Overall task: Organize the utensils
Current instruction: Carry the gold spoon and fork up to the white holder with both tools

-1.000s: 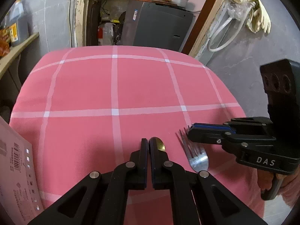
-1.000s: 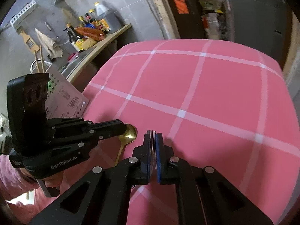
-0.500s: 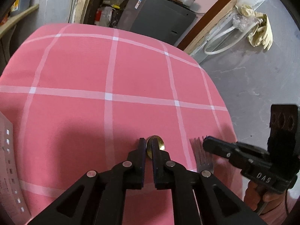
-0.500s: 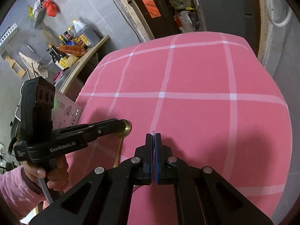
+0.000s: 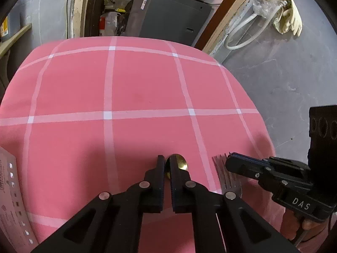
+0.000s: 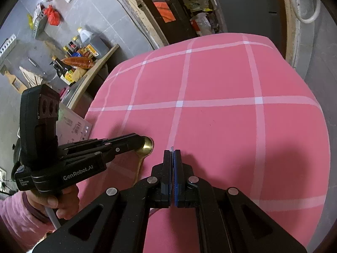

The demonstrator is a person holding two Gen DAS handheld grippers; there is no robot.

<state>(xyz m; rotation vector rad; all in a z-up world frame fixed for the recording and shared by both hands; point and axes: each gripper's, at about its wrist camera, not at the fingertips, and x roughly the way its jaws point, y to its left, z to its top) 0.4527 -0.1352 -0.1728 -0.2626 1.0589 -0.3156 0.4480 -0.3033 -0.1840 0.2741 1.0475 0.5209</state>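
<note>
Through my left wrist camera, my left gripper [image 5: 166,164] sits low over the pink checked tablecloth [image 5: 137,88], its two black fingers [image 5: 157,181] drawn close with only a narrow slot between them. The bowl of a gold spoon [image 5: 180,162] peeks out right at the tips, partly behind my right-hand finger; the fingers look closed around it, though I cannot see the contact itself. Just to the right, a silver fork [image 5: 226,176] lies on the cloth with its tines pointing away from me, and my right gripper [image 5: 231,162] reaches in from the right edge, its tips over the fork's tines. A printed cardboard box [image 5: 12,206] lies at the cloth's left edge. Beyond the table stand a grey cabinet [image 5: 168,16] and pale gloves [image 5: 288,19] hanging on the wall.

Through my right wrist camera, my right gripper [image 6: 173,152] is clenched, blue pads pressed together with a thin sliver of metal showing at the tips, which I take for the fork. To the left, my left gripper [image 6: 141,142] comes in sideways, gripping the gold spoon [image 6: 145,147] at its bowl, the handle trailing down towards me over the cloth. My left hand [image 6: 56,202], in a pink sleeve, holds that gripper's handle. Sauce bottles [image 6: 69,63] crowd a wooden shelf behind
</note>
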